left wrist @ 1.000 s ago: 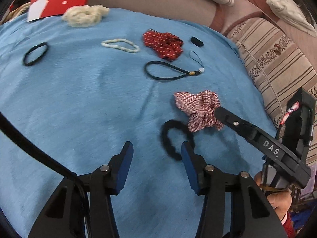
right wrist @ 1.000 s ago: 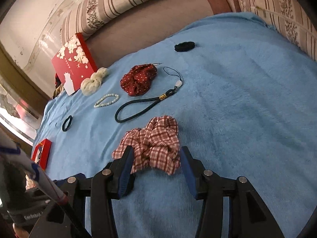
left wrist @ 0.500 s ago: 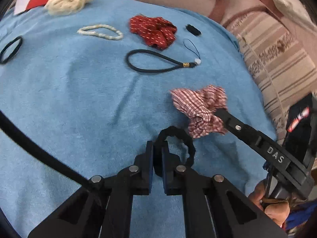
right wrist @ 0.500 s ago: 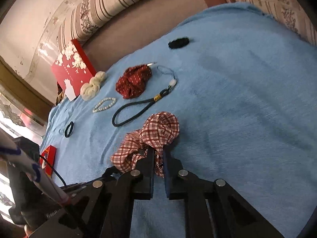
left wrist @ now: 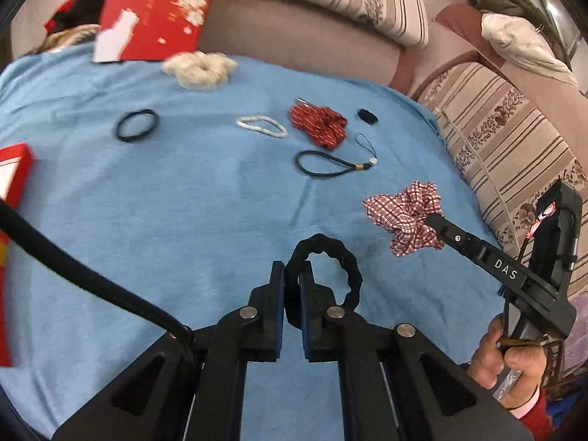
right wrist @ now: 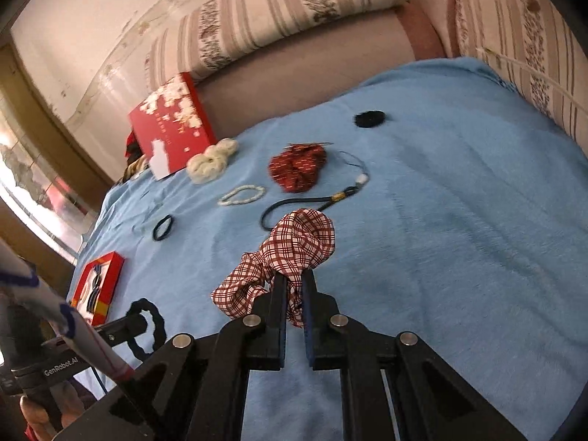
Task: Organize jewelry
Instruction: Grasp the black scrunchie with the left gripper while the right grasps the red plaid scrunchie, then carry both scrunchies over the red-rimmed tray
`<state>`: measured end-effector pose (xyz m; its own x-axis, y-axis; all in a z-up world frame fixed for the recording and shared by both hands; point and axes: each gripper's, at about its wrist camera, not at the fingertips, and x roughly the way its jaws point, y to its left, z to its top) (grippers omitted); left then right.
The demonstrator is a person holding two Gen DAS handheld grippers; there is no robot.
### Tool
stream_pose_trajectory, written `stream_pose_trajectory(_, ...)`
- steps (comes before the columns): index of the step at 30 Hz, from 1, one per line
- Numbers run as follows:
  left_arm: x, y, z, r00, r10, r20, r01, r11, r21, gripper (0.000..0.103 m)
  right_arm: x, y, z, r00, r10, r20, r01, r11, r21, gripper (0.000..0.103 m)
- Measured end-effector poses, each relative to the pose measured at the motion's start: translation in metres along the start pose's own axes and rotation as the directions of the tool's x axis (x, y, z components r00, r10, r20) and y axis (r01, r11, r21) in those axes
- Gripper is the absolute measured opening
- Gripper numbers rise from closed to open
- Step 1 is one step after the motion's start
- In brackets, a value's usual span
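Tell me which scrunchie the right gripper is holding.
The red-and-white plaid scrunchie, pinched in the right gripper. The dark red dotted one and the cream one lie farther back on the blanket.

We read "DAS" on the right gripper [left wrist: 428,220] arm and "GenRobot.AI" (small white print) on the left gripper [right wrist: 141,321] body.

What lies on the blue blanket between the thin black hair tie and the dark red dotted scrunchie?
A white bead bracelet lies between the hair tie and scrunchie; both wrist views show it.
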<state>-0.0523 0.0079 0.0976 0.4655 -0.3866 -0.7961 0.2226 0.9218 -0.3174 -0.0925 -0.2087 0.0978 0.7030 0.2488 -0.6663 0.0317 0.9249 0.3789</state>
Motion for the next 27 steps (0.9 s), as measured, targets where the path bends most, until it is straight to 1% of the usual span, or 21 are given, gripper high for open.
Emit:
stream_pose_trajectory(5, -0.032, 0.025, -0.014, 0.998, 0.038, 0.051, -0.037, 0.999, -0.026, 0.007, -0.007, 0.036, -0.008, 1.000, 0.022, -0.004, -0.022, 0.997, -0.079, 0.008)
stream_pose_trajectory(7, -0.048, 0.042, -0.022, 0.995, 0.069, 0.075, -0.066, 0.997, -0.040, 0.007, -0.009, 0.054, -0.011, 0.999, 0.037, -0.010, -0.037, 0.992, -0.120, 0.008)
stream_pose_trajectory(9, -0.063, 0.061, -0.029, 0.991, 0.097, 0.094, -0.092, 0.994, -0.059, 0.007, -0.009, 0.072, -0.013, 0.998, 0.056, -0.020, -0.058, 0.986, -0.157, 0.008)
stream_pose_trajectory(13, -0.097, 0.120, -0.038, 0.976, 0.181, 0.121, -0.164, 0.977, -0.135, 0.007, -0.004, 0.114, -0.017, 0.994, 0.094, -0.049, -0.103, 0.967, -0.232, 0.008)
stream_pose_trajectory(15, -0.111, 0.150, -0.040, 0.964, 0.234, 0.128, -0.210, 0.961, -0.178, 0.007, 0.002, 0.135, -0.018, 0.992, 0.112, -0.065, -0.125, 0.957, -0.262, 0.008)
stream_pose_trajectory(18, -0.136, 0.205, -0.038, 0.941, 0.312, 0.131, -0.271, 0.927, -0.261, 0.007, 0.014, 0.173, -0.020, 0.984, 0.151, -0.099, -0.174, 0.936, -0.307, 0.008)
stream_pose_trajectory(23, -0.163, 0.275, -0.029, 0.906, 0.399, 0.144, -0.333, 0.879, -0.340, 0.007, 0.043, 0.242, -0.021, 0.963, 0.213, -0.163, -0.259, 0.896, -0.361, 0.008)
stream_pose_trajectory(25, -0.169, 0.307, -0.022, 0.901, 0.411, 0.142, -0.334, 0.863, -0.378, 0.007, 0.056, 0.269, -0.022, 0.955, 0.230, -0.184, -0.286, 0.879, -0.382, 0.008)
stream_pose_trajectory(27, -0.168, 0.330, -0.016, 0.901, 0.412, 0.134, -0.329, 0.851, -0.409, 0.007, 0.075, 0.303, -0.023, 0.947, 0.244, -0.208, -0.311, 0.858, -0.409, 0.008)
